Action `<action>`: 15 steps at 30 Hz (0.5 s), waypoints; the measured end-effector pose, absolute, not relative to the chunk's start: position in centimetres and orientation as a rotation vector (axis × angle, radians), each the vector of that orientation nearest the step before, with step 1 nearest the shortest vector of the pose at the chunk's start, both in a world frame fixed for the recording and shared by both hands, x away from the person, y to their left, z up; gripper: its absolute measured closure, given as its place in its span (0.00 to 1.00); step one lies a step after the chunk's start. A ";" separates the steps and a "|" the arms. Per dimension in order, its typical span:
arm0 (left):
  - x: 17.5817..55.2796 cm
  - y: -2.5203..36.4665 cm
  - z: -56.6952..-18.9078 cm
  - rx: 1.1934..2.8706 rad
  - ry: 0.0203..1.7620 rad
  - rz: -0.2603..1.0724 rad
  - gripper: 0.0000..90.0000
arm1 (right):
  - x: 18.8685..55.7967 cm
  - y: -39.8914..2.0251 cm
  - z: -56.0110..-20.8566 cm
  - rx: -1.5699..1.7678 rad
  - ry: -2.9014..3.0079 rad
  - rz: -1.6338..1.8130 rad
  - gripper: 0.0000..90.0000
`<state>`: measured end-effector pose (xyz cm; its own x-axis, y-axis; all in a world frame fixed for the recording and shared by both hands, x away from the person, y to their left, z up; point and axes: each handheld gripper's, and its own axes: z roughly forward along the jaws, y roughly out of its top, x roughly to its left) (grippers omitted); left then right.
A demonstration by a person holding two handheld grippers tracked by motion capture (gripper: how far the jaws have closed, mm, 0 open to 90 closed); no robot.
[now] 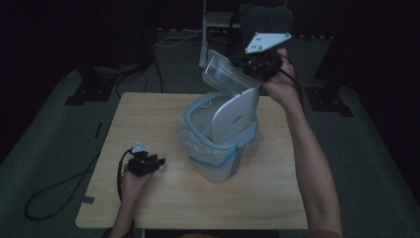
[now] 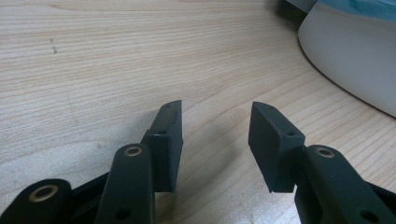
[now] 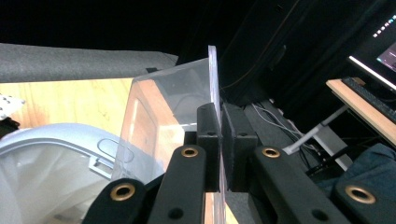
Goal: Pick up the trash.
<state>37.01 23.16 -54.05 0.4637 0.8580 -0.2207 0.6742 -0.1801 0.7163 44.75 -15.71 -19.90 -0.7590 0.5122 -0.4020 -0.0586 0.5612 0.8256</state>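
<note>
Tongs of the left gripper (image 1: 159, 161) rest on the counter (image 1: 148, 114) at the near left, half-open with nothing between them, parked clear of the work. At centre stands the bin (image 1: 220, 148), liner fitted and lid (image 1: 235, 116) raised to admit waste. Far right, above the bin, the right gripper (image 3: 219, 140) pinches the wall of a clear plastic container (image 1: 223, 74), tilted mouth-down toward the opening, probably for emptying.

one bin (image 1: 220, 163), one clear container (image 1: 220, 72), two grippers

Bin (image 1: 223, 153) at table (image 1: 148, 203) centre; clear container (image 1: 223, 72) above and behind it; left gripper (image 1: 157, 162) to its left.
</note>
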 end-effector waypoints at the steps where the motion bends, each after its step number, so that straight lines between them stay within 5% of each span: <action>1: 37.0 23.2 -54.1 1.927 1.279 0.296 0.62 | 44.7 -15.6 -19.9 0.356 2.168 1.176 0.96; 15: 37.0 23.2 -54.0 1.927 1.279 0.293 0.62 | 44.0 -13.3 -19.7 0.289 2.208 1.192 0.96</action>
<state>37.03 23.19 -54.05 0.4649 0.8570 -0.2222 0.6750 -0.1807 0.7153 44.05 -13.35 -19.73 -0.7925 0.4543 -0.4070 -0.0908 0.5719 0.8153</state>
